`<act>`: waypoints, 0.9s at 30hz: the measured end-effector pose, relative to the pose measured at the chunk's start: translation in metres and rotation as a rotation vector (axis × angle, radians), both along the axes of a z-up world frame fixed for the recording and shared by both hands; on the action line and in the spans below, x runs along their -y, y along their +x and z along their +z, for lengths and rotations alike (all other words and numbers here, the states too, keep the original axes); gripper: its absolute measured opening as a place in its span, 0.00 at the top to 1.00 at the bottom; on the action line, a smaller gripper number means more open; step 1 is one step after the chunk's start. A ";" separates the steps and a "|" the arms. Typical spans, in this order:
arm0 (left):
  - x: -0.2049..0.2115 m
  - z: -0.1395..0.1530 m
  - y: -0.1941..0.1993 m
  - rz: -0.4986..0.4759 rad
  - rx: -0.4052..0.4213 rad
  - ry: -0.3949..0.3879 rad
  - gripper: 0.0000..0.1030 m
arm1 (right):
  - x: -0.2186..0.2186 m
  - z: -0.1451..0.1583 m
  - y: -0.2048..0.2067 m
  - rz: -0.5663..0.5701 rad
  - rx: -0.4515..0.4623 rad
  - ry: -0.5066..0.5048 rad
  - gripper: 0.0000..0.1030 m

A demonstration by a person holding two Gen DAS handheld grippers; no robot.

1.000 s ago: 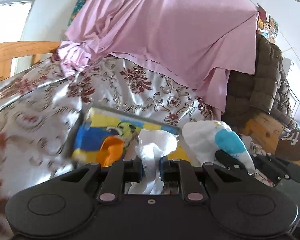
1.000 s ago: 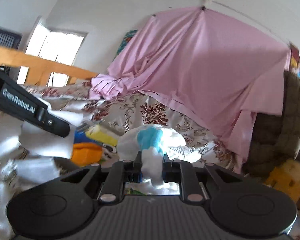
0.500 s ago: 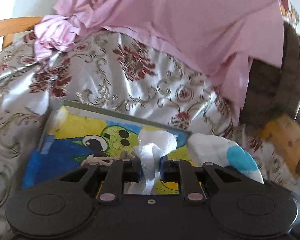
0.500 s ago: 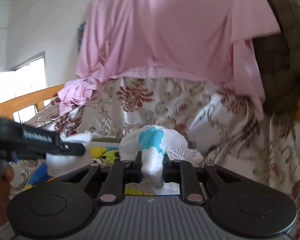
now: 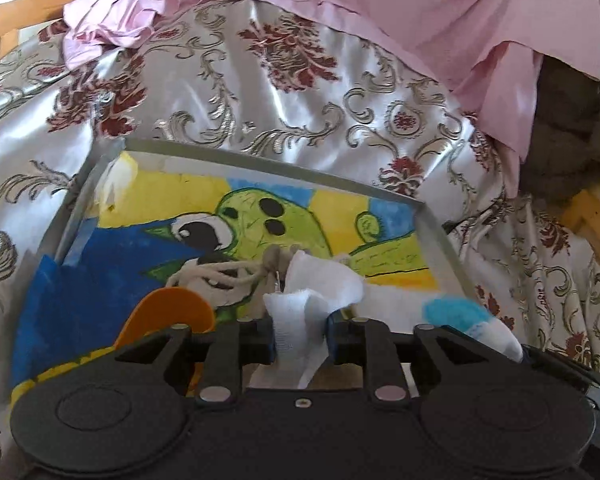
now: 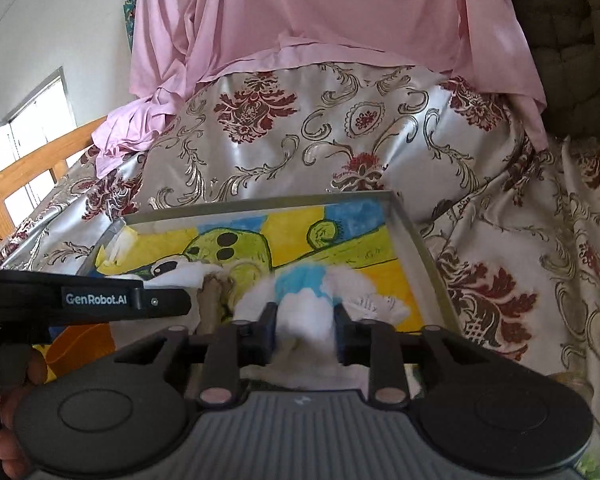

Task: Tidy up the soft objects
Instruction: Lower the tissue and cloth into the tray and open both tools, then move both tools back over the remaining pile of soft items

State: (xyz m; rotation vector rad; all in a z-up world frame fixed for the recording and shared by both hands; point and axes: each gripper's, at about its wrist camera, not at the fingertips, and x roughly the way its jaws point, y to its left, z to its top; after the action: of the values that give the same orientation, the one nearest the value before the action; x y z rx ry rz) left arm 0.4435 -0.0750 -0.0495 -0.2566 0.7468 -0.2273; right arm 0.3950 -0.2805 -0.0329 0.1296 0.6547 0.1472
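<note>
A yellow-blue-green cartoon tray (image 5: 436, 232) lies on silver, maroon-flowered satin (image 5: 308, 112) (pink sheet (image 5: 420, 8) behind).

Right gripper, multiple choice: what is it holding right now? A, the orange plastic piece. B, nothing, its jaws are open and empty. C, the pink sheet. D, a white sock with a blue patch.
D: in the right wrist view, the right gripper has its jaws shut on the white sock with a blue patch, held over the tray with the cartoon drawing.
</note>
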 end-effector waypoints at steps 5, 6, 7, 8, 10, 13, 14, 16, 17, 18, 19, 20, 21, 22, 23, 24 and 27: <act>-0.008 0.007 -0.007 0.034 -0.014 -0.002 0.45 | 0.003 0.003 -0.003 -0.015 -0.002 0.004 0.53; -0.009 0.011 -0.011 0.046 -0.010 -0.001 0.42 | 0.004 0.006 -0.006 -0.018 0.004 0.006 0.51; -0.011 0.015 -0.015 0.054 0.001 -0.003 0.37 | 0.005 0.010 -0.008 -0.021 0.012 0.012 0.47; -0.013 0.020 -0.020 0.055 0.014 -0.005 0.35 | 0.006 0.015 -0.012 -0.027 0.023 0.019 0.41; -0.017 0.032 -0.031 0.059 0.048 -0.004 0.26 | 0.009 0.029 -0.022 -0.033 0.054 0.032 0.33; -0.022 0.052 -0.050 0.063 0.103 -0.011 0.17 | 0.012 0.054 -0.040 -0.042 0.116 0.046 0.21; -0.024 0.060 -0.059 0.065 0.126 -0.016 0.13 | 0.013 0.062 -0.046 -0.043 0.131 0.052 0.16; -0.028 0.074 -0.077 0.074 0.170 -0.022 0.06 | 0.015 0.077 -0.062 -0.041 0.163 0.064 0.09; -0.030 0.081 -0.087 0.081 0.194 -0.021 0.03 | 0.017 0.084 -0.069 -0.042 0.177 0.066 0.07; -0.031 0.087 -0.096 0.087 0.215 -0.019 0.03 | 0.018 0.091 -0.077 -0.048 0.190 0.067 0.07; -0.032 0.092 -0.105 0.092 0.233 -0.016 0.02 | 0.018 0.096 -0.086 -0.052 0.202 0.068 0.06; -0.035 0.099 -0.116 0.097 0.249 -0.016 0.02 | 0.019 0.102 -0.094 -0.058 0.214 0.068 0.04; -0.036 0.103 -0.125 0.101 0.260 -0.021 0.01 | 0.019 0.107 -0.102 -0.065 0.226 0.067 0.03; -0.038 0.108 -0.134 0.105 0.275 -0.028 0.01 | 0.019 0.111 -0.111 -0.068 0.245 0.067 0.02; -0.040 0.113 -0.146 0.109 0.293 -0.033 0.01 | 0.019 0.115 -0.120 -0.070 0.264 0.069 0.00; -0.041 0.117 -0.156 0.112 0.310 -0.034 0.01 | 0.018 0.119 -0.129 -0.073 0.282 0.072 0.00; -0.043 0.127 -0.188 0.119 0.365 -0.025 0.01 | 0.015 0.130 -0.158 -0.089 0.333 0.071 0.00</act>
State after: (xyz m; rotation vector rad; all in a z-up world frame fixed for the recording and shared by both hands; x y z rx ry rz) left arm 0.2557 -0.0317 0.0772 -0.2731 0.3660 -0.1645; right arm 0.2373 -0.2958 0.0974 0.1978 0.3110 0.1031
